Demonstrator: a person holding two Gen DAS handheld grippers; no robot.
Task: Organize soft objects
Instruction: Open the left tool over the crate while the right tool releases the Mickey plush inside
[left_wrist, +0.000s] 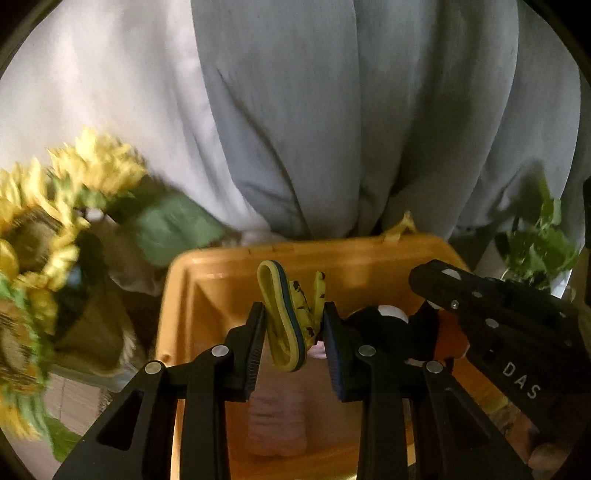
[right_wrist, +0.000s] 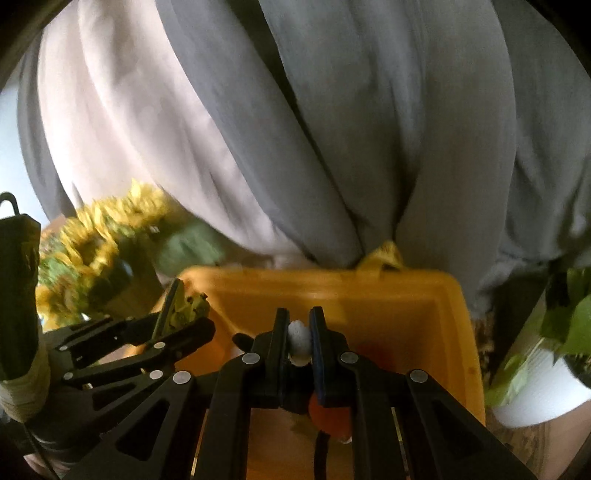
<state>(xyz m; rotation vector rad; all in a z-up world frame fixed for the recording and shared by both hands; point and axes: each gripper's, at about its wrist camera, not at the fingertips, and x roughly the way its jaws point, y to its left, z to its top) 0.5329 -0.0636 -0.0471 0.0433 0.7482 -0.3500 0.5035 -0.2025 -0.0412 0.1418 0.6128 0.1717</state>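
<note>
My left gripper (left_wrist: 293, 321) is shut on a folded yellow soft toy with a blue stripe and black marks (left_wrist: 286, 314), held above the open orange bin (left_wrist: 218, 258). My right gripper (right_wrist: 298, 332) is shut on a soft toy with a white knobbly part (right_wrist: 298, 338) and black and orange parts below (right_wrist: 330, 417), also over the orange bin (right_wrist: 454, 332). In the left wrist view the right gripper (left_wrist: 491, 314) comes in from the right with the black, white and orange toy (left_wrist: 391, 325). In the right wrist view the left gripper (right_wrist: 184, 314) shows at the left holding the yellow toy (right_wrist: 184, 304).
Grey and white curtains (left_wrist: 314, 110) hang right behind the bin. A bunch of sunflowers (left_wrist: 55, 206) stands to the left. A green plant (right_wrist: 565, 321) in a white pot (right_wrist: 532, 391) stands to the right. A pale soft item (left_wrist: 277, 417) lies in the bin's bottom.
</note>
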